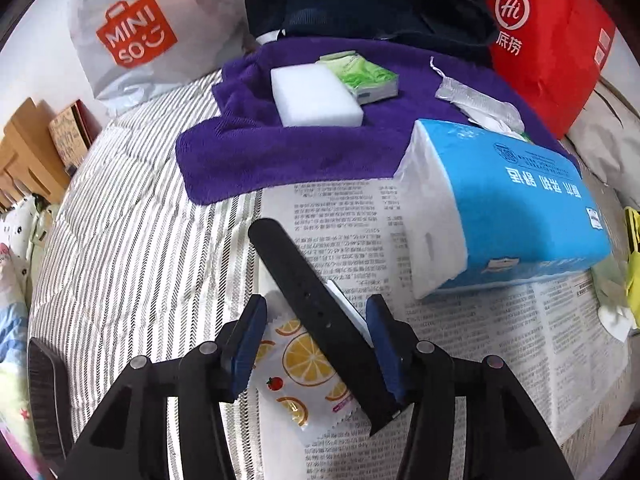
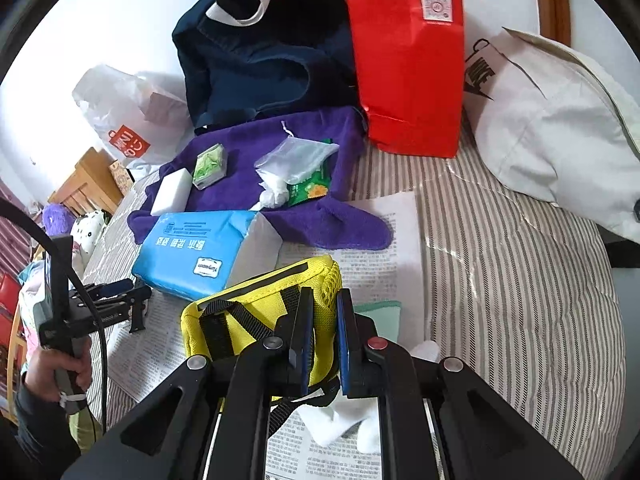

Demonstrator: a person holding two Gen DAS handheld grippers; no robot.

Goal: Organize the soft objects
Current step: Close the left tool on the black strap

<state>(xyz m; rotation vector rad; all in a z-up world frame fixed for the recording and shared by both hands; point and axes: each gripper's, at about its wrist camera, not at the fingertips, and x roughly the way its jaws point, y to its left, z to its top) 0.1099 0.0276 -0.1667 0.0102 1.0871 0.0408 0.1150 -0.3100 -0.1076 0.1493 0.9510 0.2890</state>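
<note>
A black strap runs slantwise through my left gripper, over an orange-slice sachet on the newspaper. The gripper is open: the strap's near end leans on the right finger, and a gap shows at the left pad. My right gripper is shut on the edge of a yellow mesh pouch with black straps. A purple towel lies further back with a white sponge, a green tissue pack and a drawstring mesh bag on it. A blue tissue pack sits at the towel's edge.
A red paper bag, a navy bag, a white Miniso bag and a white canvas bag line the back of the striped bed. White cloth lies under the right gripper. A hand holds the left gripper.
</note>
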